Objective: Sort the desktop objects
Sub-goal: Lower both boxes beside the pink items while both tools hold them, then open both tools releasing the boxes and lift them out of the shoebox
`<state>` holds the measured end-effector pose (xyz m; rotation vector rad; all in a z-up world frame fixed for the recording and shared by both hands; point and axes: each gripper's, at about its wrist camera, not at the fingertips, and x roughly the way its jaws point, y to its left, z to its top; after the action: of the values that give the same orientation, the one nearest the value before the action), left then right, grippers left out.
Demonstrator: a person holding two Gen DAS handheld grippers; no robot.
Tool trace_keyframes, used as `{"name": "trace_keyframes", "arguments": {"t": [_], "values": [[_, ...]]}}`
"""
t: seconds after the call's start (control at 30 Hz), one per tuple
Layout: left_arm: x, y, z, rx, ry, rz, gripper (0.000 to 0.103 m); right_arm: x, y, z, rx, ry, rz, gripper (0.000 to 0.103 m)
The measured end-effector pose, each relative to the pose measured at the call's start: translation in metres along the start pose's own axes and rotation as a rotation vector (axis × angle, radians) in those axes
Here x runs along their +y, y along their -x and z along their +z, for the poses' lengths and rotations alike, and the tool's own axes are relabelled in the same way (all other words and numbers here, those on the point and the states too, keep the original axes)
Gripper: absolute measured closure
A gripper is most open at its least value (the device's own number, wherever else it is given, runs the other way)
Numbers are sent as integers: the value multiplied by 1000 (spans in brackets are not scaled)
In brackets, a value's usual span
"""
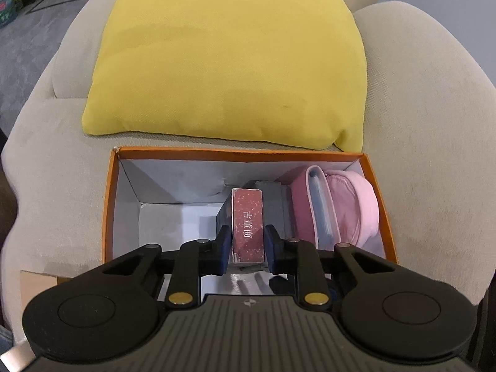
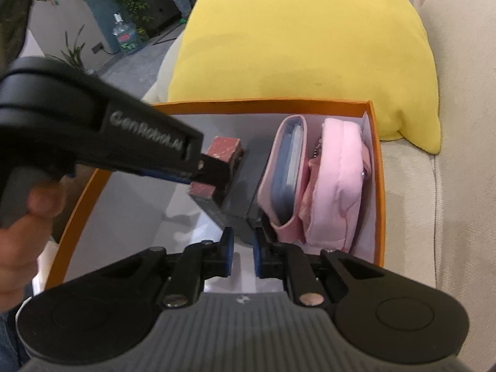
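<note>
An orange box (image 1: 107,204) with a white inside sits on a beige sofa seat. My left gripper (image 1: 247,248) is shut on a small red box (image 1: 248,226) with white characters and holds it inside the orange box, against a dark grey box (image 1: 272,198). A pink folder (image 1: 305,204) and a pink pouch (image 1: 356,204) stand at the orange box's right end. In the right wrist view the left gripper (image 2: 217,170) grips the red box (image 2: 223,147). My right gripper (image 2: 243,249) is partly open and empty, with the dark box's near corner (image 2: 245,217) between its fingertips.
A yellow cushion (image 1: 226,55) lies right behind the orange box (image 2: 379,186). The beige sofa (image 1: 434,124) surrounds the box. The box's left half (image 1: 173,217) holds nothing. A water bottle (image 2: 125,35) and plants stand on the floor at the far left.
</note>
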<state>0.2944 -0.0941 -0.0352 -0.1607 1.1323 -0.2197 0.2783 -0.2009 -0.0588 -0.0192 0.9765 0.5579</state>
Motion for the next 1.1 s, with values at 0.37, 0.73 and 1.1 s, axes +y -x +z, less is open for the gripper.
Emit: {"name": "trace_keyframes", "arguments": {"t": [0.37,0.73,1.1], "values": [[-6,-2,-2,-16,-40,6,78,-5,-18,15,16,-108,-47,98],[-8,20,-14,-84,-77,34,77,6,-11,0,19,-107,-21,94],[9,123,-69,-392,-213,57,77,18,73,-29,-222,-61,-65,49]]}}
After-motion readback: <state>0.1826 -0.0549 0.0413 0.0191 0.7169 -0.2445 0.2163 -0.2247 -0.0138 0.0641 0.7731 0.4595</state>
